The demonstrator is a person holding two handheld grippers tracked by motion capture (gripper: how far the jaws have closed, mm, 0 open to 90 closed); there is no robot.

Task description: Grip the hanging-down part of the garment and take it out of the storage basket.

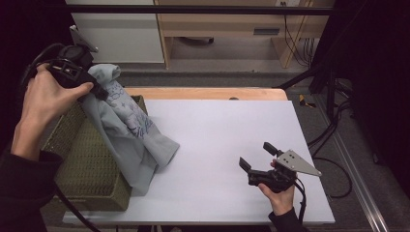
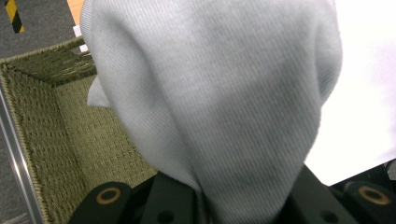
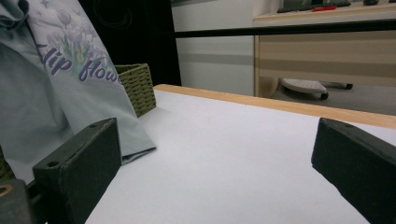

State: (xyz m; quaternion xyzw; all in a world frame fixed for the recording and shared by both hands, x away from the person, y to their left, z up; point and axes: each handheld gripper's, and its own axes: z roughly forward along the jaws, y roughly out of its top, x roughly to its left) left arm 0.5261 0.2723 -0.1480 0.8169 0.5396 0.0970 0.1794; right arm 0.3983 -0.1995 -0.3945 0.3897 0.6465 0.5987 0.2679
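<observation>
Now your left gripper [image 1: 99, 90] is clamped on the top of the pale grey shirt [image 1: 128, 130] and holds it up above the green basket [image 1: 87, 169] at the table's left edge. Its hem lies on the white table [image 1: 217, 135]. Your right gripper [image 1: 258, 155], wide open and empty, waits near the front right corner. I think the shirt is only lifted out; spreading and folding are left.

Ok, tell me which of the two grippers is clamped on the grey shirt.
The left gripper, raised over the green basket: its jaws pinch the grey shirt. The right gripper stands open, holding nothing.
</observation>
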